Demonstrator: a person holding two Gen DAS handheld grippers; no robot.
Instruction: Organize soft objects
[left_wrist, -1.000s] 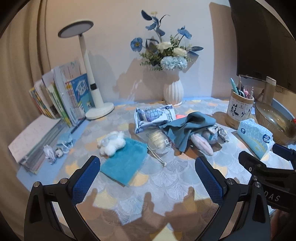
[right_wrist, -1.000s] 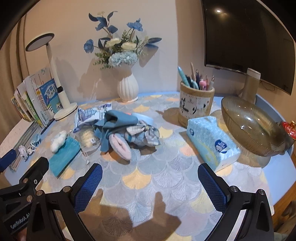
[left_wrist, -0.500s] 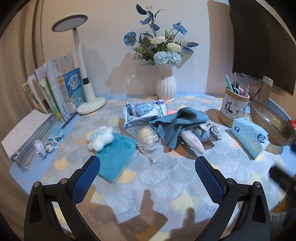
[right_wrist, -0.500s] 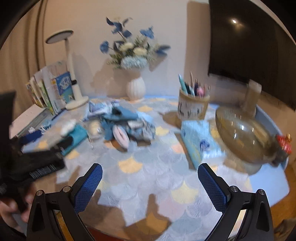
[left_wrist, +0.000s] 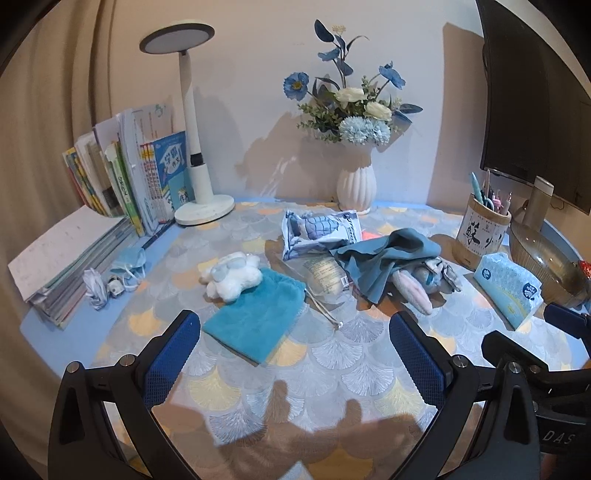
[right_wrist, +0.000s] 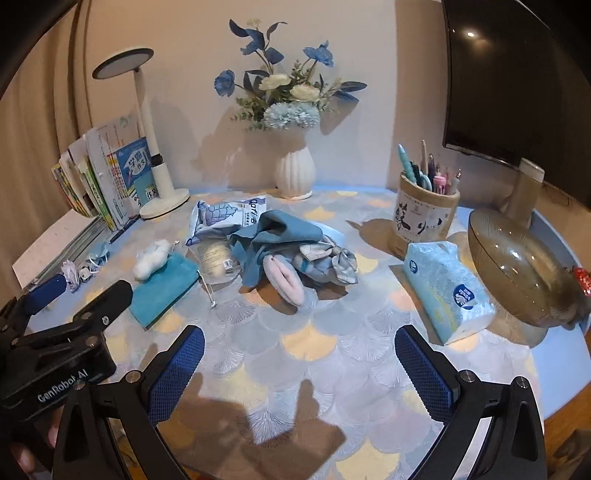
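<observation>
Step in hand, as I judge it: the approach. Nothing is gripped yet; both tools hang above the near edge of the desk (left_wrist: 332, 373) with its scallop-pattern cloth, facing the clutter.

Left gripper (left_wrist: 295, 354): jaws spread wide, nothing between them, blue pads at lower left and lower right of the left wrist view. It is aimed level toward the flat teal plush pouch (left_wrist: 255, 317) at centre frame, well short of it.

Right gripper (right_wrist: 299, 360): jaws likewise wide apart and empty, low in the right wrist view, pointed at bare cloth in front of the heap.

Where the soft things lie:
- teal plush pouch, flat, centre-left of the left view; a white fluffy plush toy (left_wrist: 231, 275) rests on its far corner.
- crumpled slate-blue cloth (left_wrist: 384, 254), right of centre, draped over a pink-and-grey fuzzy slipper-like item (left_wrist: 410, 290) and a checked fabric bundle (right_wrist: 328, 258). What that pink item is I cannot make out for sure.
- clear plastic packet (left_wrist: 325, 275) with a drawstring, between pouch and cloth.
- printed soft wipes pack (left_wrist: 319, 230) behind them.

A translucent brown ribbed bowl (right_wrist: 513, 266) stands at the right edge, a likely receptacle, though that is a guess.

Next move calls for: advancing and dipping one tool to the nearest soft item, probably pouch or toy, pinching one layer cleanly without dragging the drawstring.
</observation>
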